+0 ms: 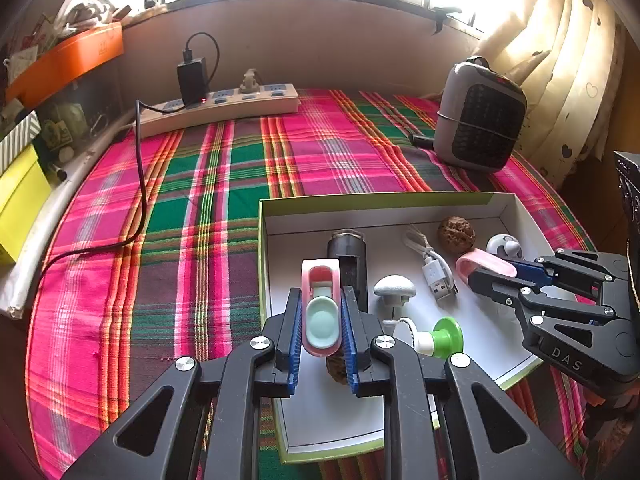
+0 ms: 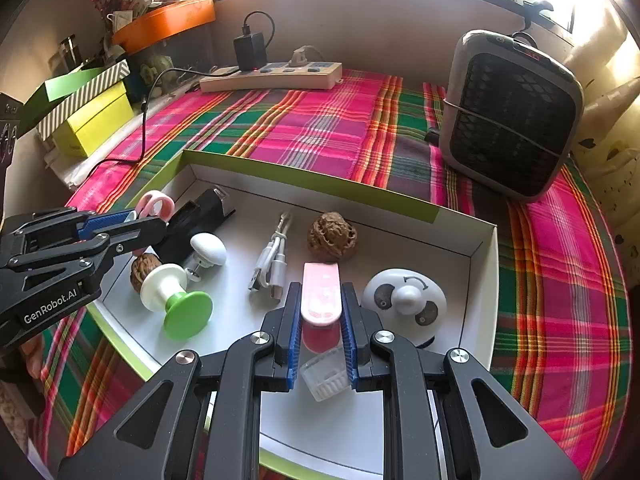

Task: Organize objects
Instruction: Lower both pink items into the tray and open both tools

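Observation:
A white box with a green rim lies on the plaid cloth. Over its left part my left gripper is shut on a pink oval clip with a mint-green insert, which shows as a pink loop in the right wrist view. My right gripper is shut on a flat pink piece with a red lower part, above a clear cap. Inside the box lie two walnuts, a white USB cable, a round panda-faced item, a green-and-white spool, a white mushroom-shaped item and a black device.
A grey heater stands at the back right. A power strip with a black charger lies along the back wall, its black cable trailing over the cloth. Yellow and orange boxes crowd the left shelf. A curtain hangs at the right.

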Demonstrator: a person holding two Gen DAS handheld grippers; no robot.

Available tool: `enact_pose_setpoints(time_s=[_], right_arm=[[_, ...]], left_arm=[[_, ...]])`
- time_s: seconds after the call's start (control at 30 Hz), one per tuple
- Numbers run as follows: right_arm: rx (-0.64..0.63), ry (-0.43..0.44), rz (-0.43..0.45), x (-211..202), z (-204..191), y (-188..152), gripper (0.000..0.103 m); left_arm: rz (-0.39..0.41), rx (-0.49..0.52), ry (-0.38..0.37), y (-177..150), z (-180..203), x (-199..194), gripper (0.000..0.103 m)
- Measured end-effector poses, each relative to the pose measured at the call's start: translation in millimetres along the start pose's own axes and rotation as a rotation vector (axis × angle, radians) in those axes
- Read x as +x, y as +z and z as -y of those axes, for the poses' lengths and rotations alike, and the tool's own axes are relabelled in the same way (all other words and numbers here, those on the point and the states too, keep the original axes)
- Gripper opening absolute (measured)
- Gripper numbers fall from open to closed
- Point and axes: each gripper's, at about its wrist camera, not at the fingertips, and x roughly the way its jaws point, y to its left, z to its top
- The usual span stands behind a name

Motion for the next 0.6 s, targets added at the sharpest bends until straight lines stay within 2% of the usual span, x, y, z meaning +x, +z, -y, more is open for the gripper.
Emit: enact_pose_setpoints(time_s=[0.1,0.33,0.53,0.6], right_arm=[[0.000,0.000,0.001,0.2,-0.2,0.0,0.019],[0.003,0.001,0.001,0.2,0.0,-0.4,0.019],[0.013,-0.006,0.003,-0.4,1.2,-1.8,0.019],[0.014,-0.006,0.004,-0.8,1.2,-2.2,0.024]], left_arm=[[0.000,0.004,0.001,-0.1,0.7,0.1,0.017],[-0.005,0.023,-0.007,-0.6,6.3,1.0,0.027],[-0.006,0.024,-0.004,-1.6,7.7,1.2,0.027],[-0.006,0.024,-0.004,-1.8,7.9,1.0,0.028]])
